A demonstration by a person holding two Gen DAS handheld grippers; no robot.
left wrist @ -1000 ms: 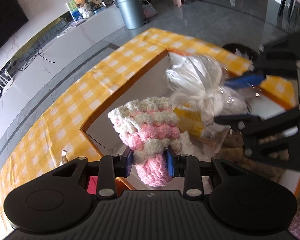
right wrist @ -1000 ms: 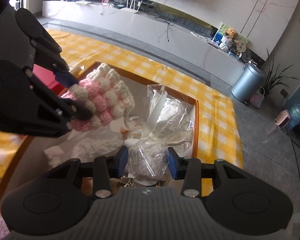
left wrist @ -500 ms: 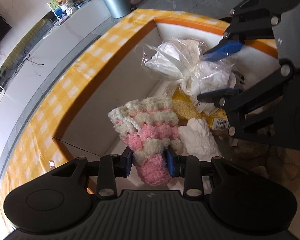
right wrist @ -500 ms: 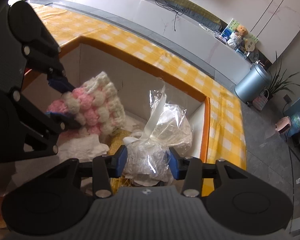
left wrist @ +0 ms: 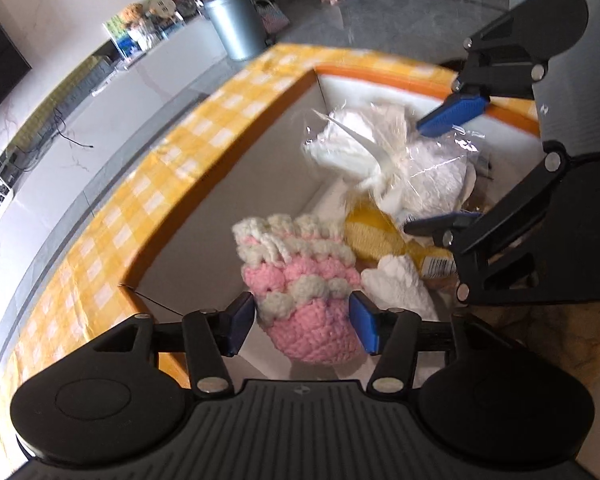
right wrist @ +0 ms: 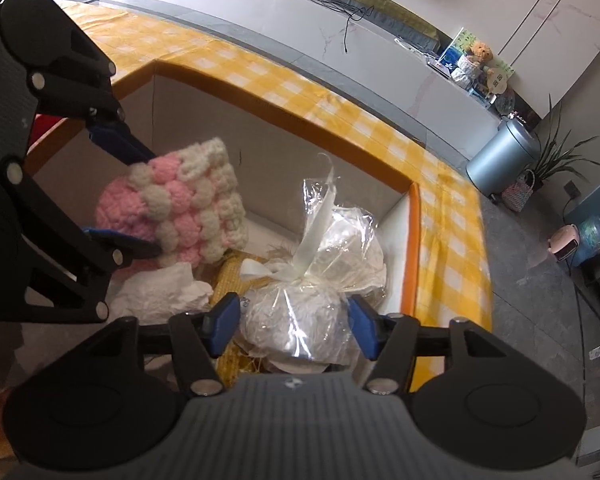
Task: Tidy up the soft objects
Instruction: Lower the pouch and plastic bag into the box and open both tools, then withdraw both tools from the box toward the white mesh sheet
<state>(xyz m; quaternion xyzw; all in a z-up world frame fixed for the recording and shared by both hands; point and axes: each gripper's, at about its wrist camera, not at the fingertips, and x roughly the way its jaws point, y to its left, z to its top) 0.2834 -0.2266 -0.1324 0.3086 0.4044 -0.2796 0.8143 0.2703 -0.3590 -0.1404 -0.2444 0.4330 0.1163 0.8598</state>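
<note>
Yellow-checked desk, open box [left wrist: 260, 168] below. My left jaws [left wrist: 302, 322] opening, crochet pouch [left wrist: 300, 280] loose between, pointing 12 o'clock; right jaws [right wrist: 294, 320] opening around cellophane bundle [right wrist: 312, 292], both over box.

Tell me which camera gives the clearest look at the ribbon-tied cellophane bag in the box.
The right wrist view: the cellophane bag sits close between the opening right gripper pads, ribbon knot plain. The left wrist view shows the bag farther off and blurred, partly behind that gripper.

Crocheted pouch [left wrist: 300, 280], clear-wrapped bundle [right wrist: 300, 312] in box [right wrist: 300, 152]
</note>
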